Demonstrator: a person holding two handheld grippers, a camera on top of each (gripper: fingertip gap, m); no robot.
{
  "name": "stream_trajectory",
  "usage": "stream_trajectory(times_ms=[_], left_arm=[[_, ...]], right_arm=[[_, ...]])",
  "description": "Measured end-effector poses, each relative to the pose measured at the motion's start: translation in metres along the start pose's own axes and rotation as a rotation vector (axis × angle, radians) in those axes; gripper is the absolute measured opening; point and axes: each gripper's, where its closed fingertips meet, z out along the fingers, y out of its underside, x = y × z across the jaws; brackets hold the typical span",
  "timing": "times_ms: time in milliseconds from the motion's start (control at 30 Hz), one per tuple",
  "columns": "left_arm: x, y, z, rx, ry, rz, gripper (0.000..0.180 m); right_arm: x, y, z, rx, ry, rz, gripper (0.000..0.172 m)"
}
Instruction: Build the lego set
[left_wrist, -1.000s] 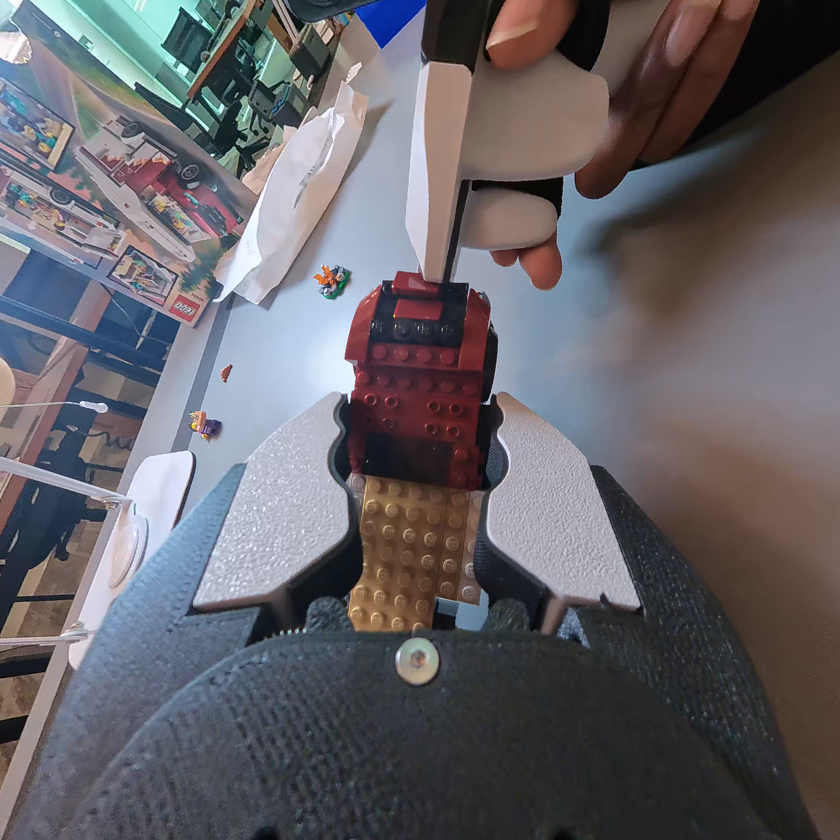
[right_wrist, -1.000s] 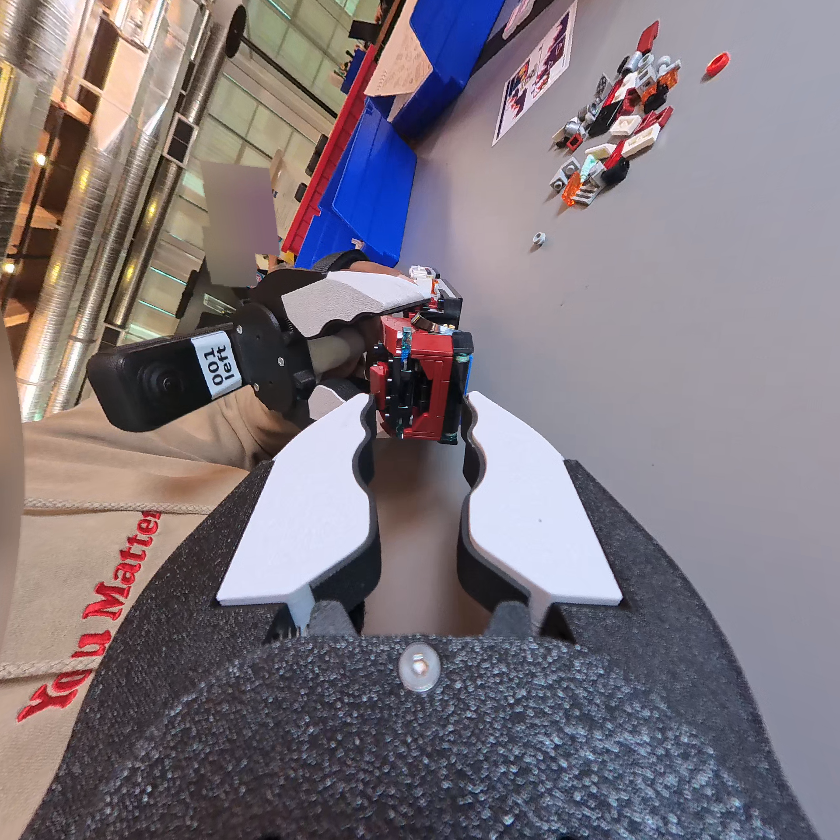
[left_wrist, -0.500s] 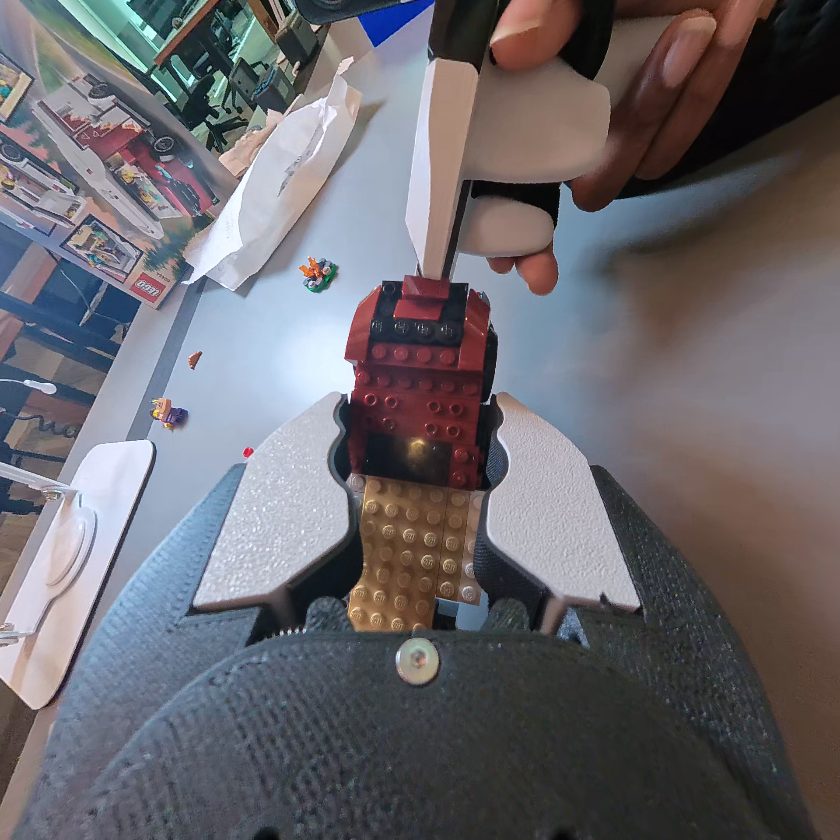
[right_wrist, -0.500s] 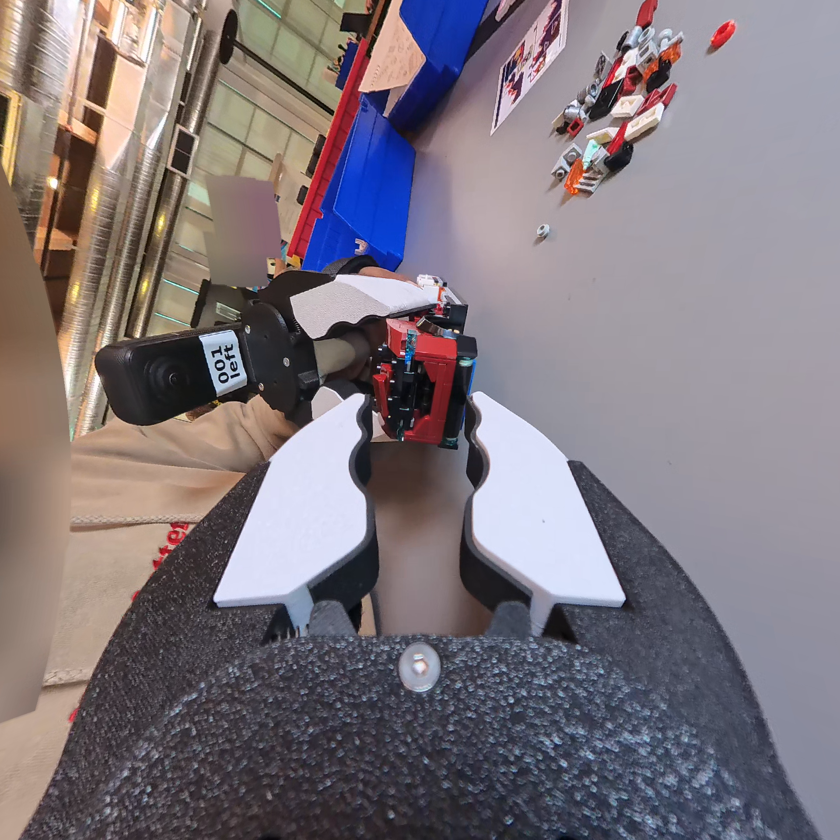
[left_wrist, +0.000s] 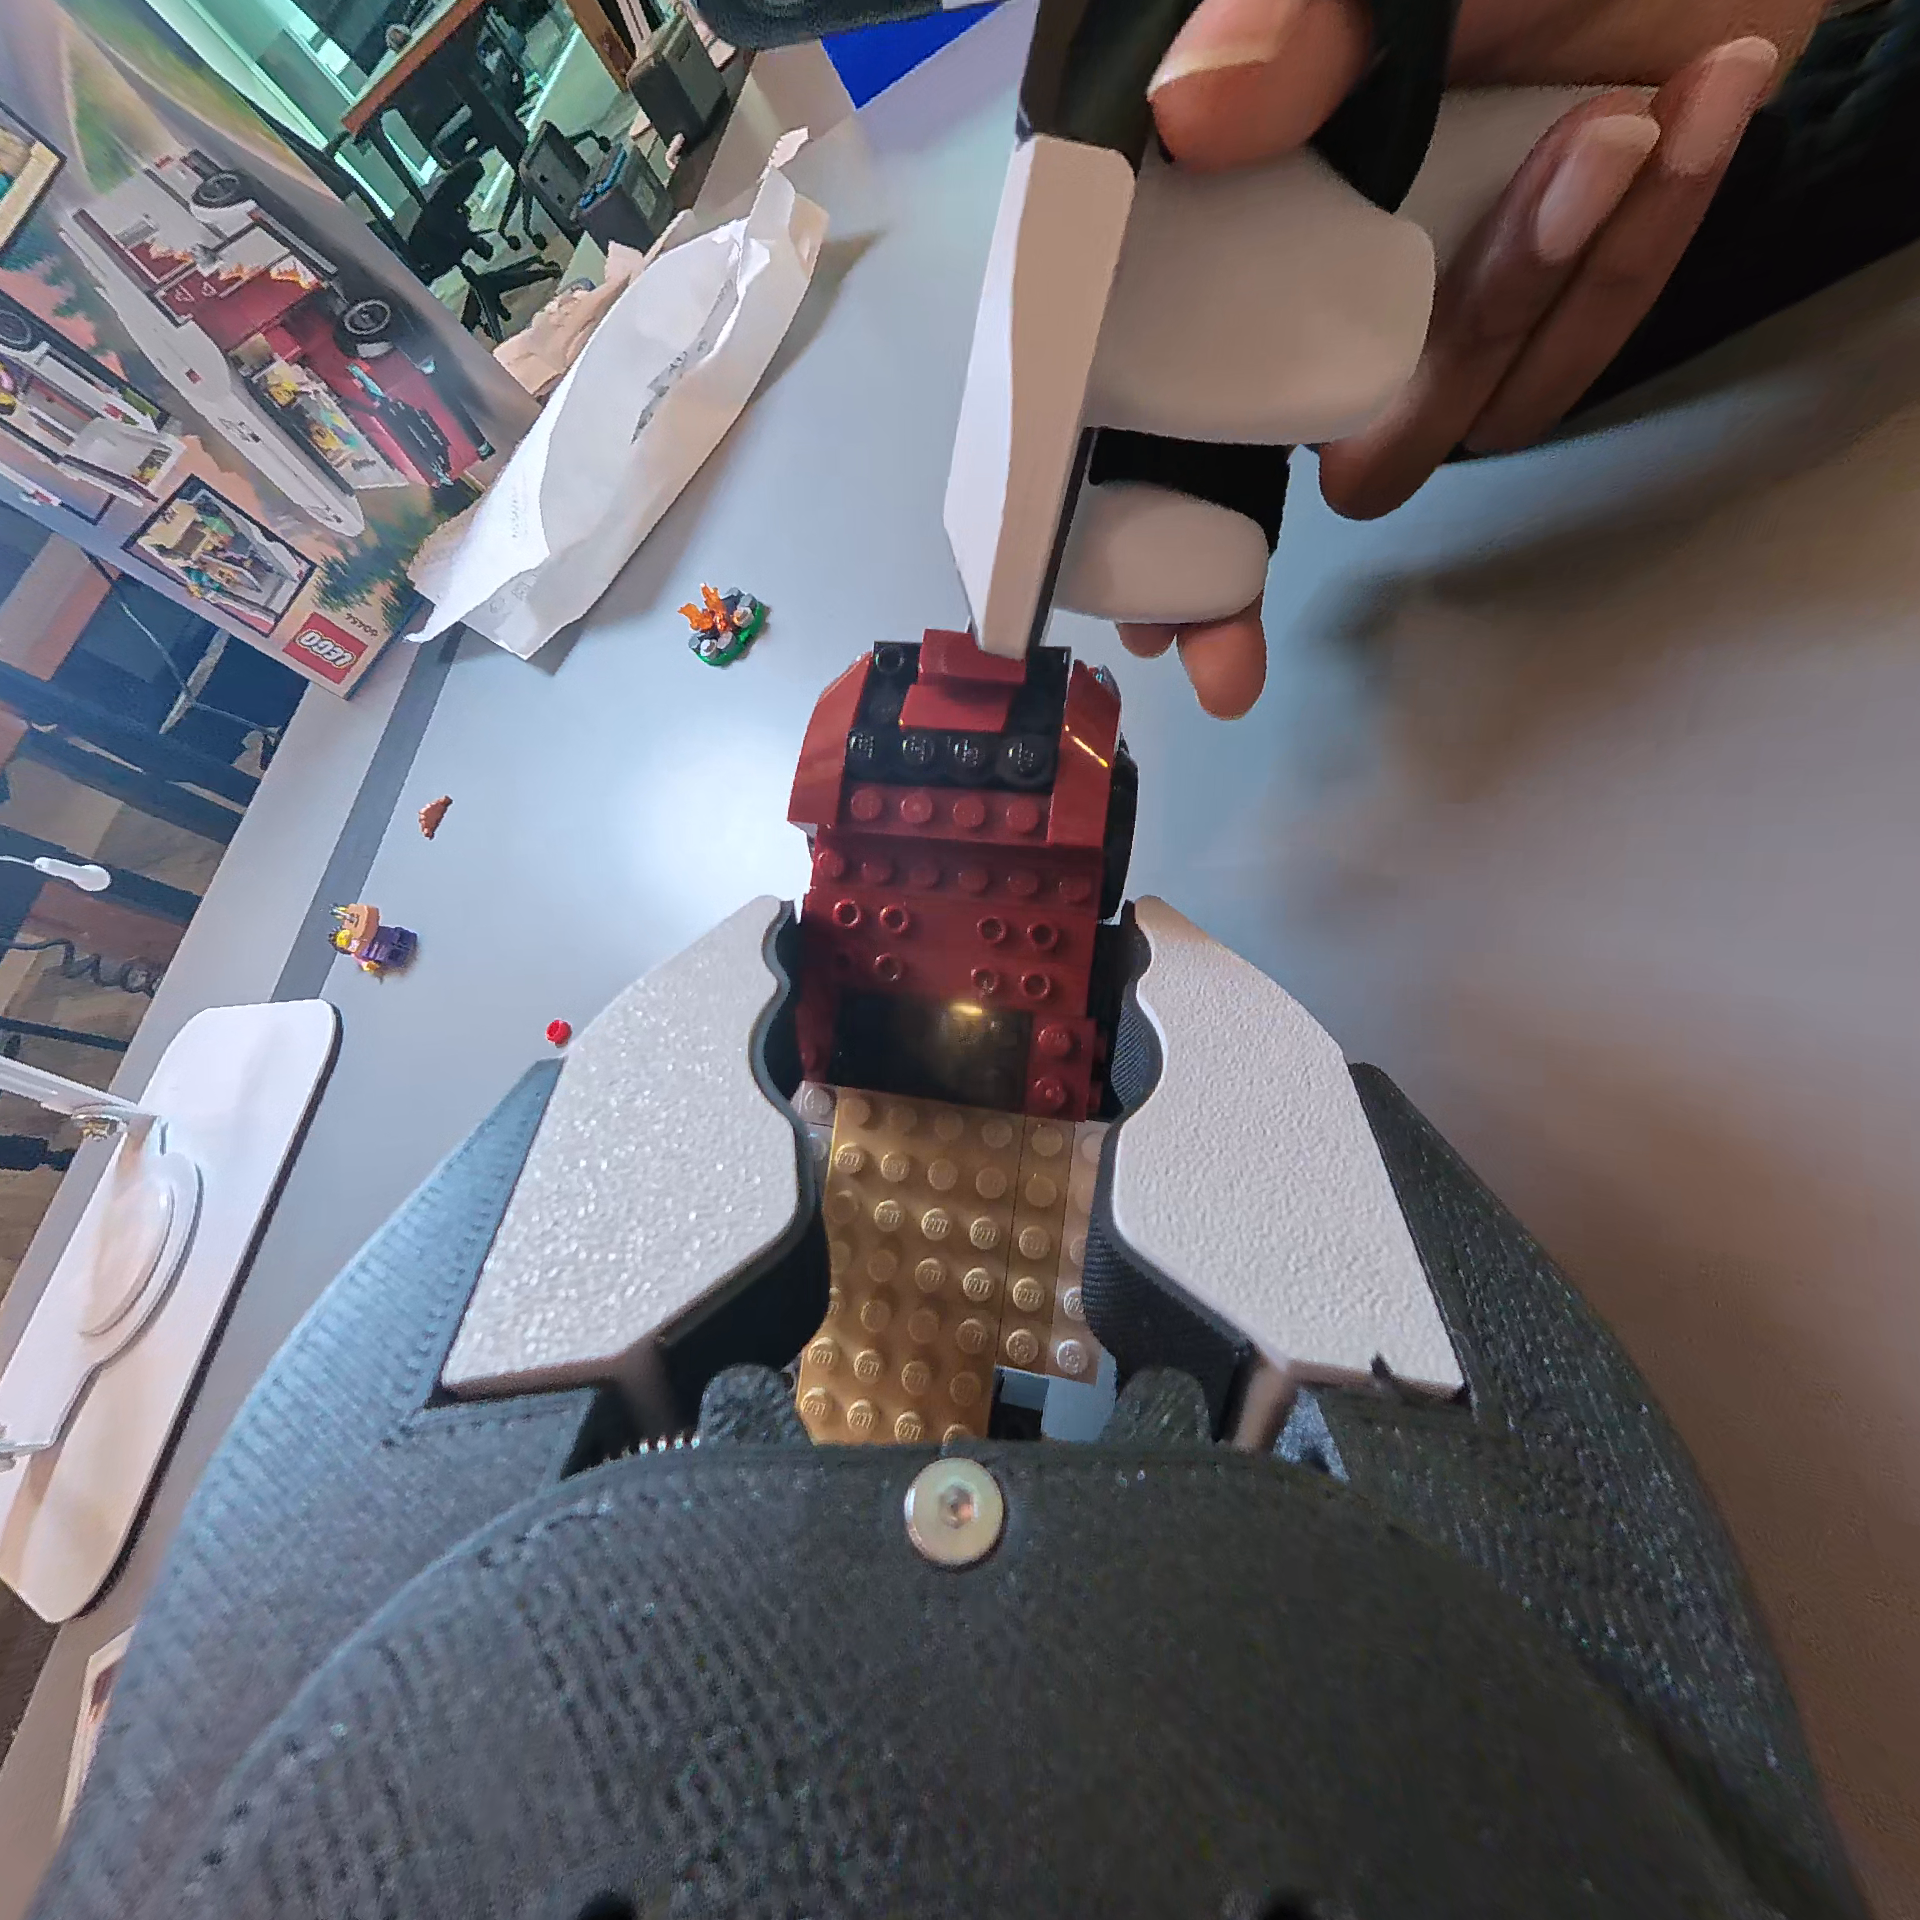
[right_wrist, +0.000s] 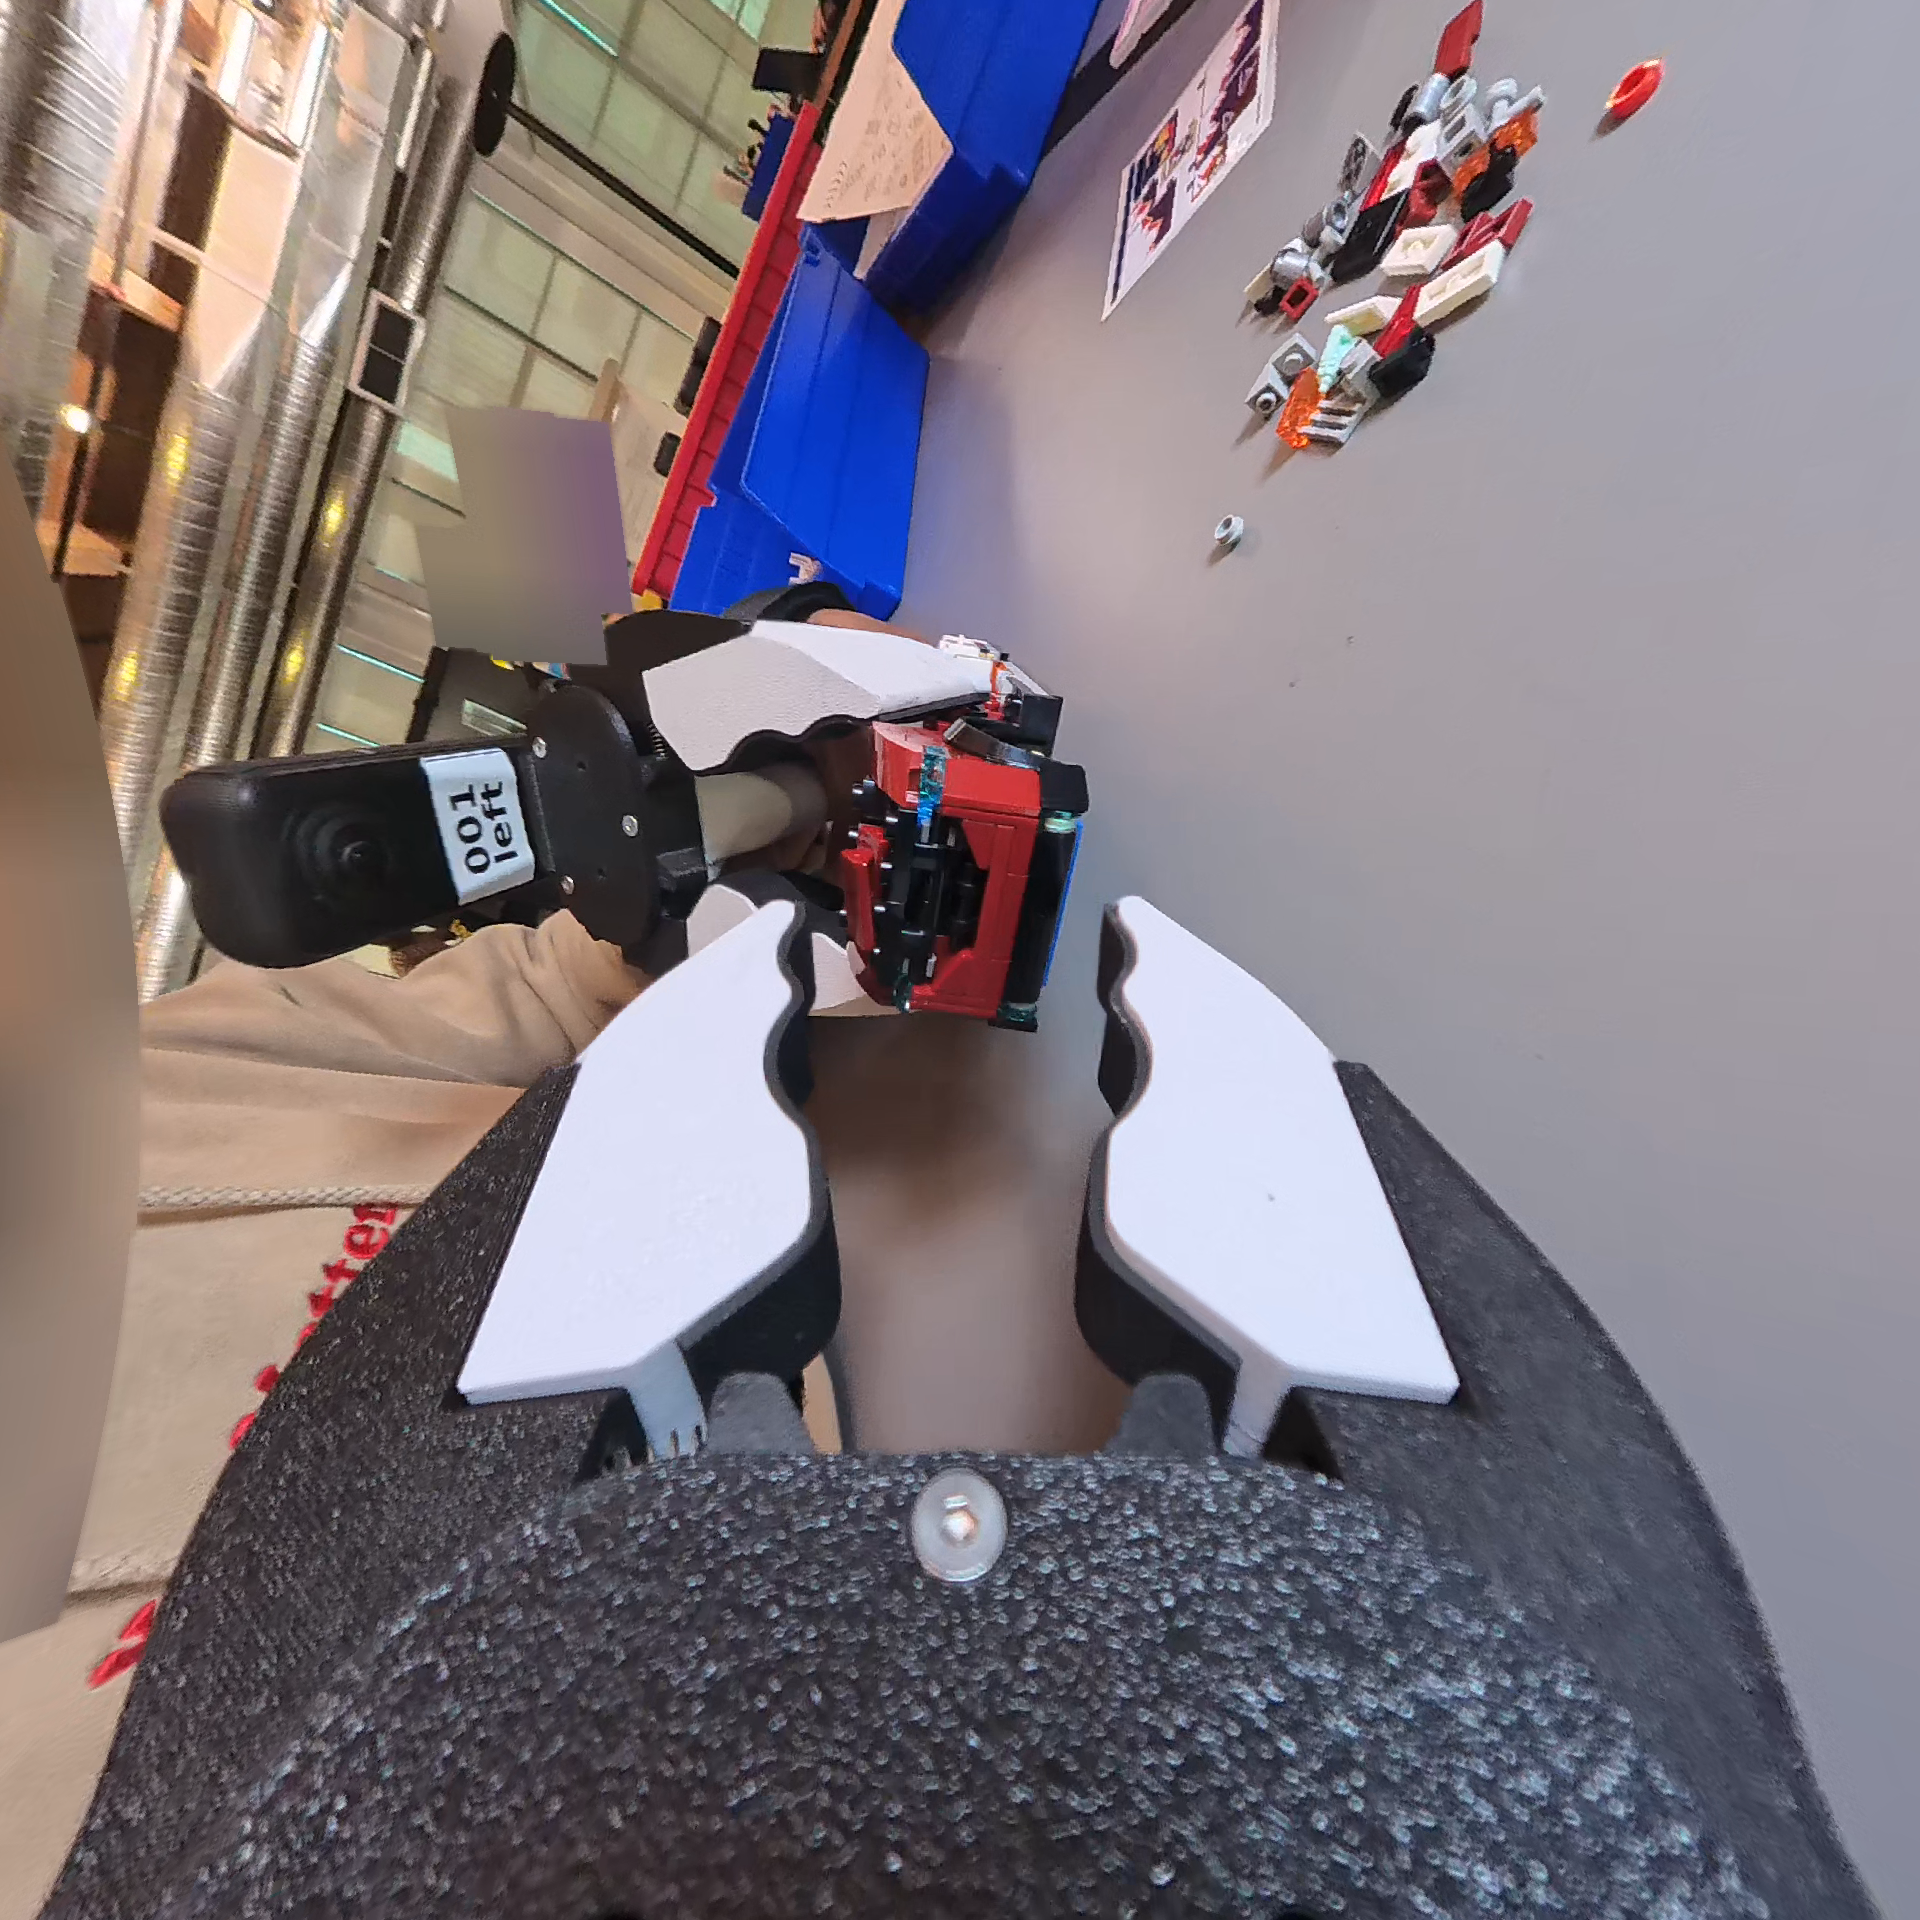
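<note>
Two grippers at one brick-built vehicle

Two grippers meet at a dark red brick-built vehicle (left_wrist: 951, 935) held above the grey tabletop (left_wrist: 644, 831). The left gripper (left_wrist: 956, 997) is clenched on the model: both white fingers (left_wrist: 644, 1164) press its sides, and a tan studded plate (left_wrist: 935, 1247) at the model's rear runs back between them. The right gripper (right_wrist: 951, 935) stands released, its fingers spread with a gap beside the model's bright red and black end (right_wrist: 966, 883); in the left wrist view one white fingertip (left_wrist: 1023, 582) rests on the small sloped brick at the top of the model, with a person's hand (left_wrist: 1538, 260) behind it.

Toward the tabletop's far left edge lie a white paper bag (left_wrist: 623, 395), a printed toy box (left_wrist: 208, 364), a small orange and green piece (left_wrist: 722, 629) and a little purple figure (left_wrist: 374, 940). In the right wrist view a heap of loose bricks (right_wrist: 1392, 239) lies near the far edge, well apart from the model, with a printed sheet (right_wrist: 1195, 156) and blue bins (right_wrist: 831, 416) beside it.
</note>
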Motion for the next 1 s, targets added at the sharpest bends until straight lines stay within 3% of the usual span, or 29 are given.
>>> stream_trajectory(times_ms=[167, 1000], left_arm=[[-0.0003, -0.0018, -0.0003, 0.006, -0.019, 0.025, 0.058], [-0.0011, -0.0069, -0.0001, 0.033, -0.071, 0.069, 0.058]], right_arm=[[-0.0015, -0.0021, 0.0005, 0.012, -0.026, 0.02, 0.04], [-0.0038, -0.0036, -0.0026, 0.053, -0.03, -0.02, 0.04]])
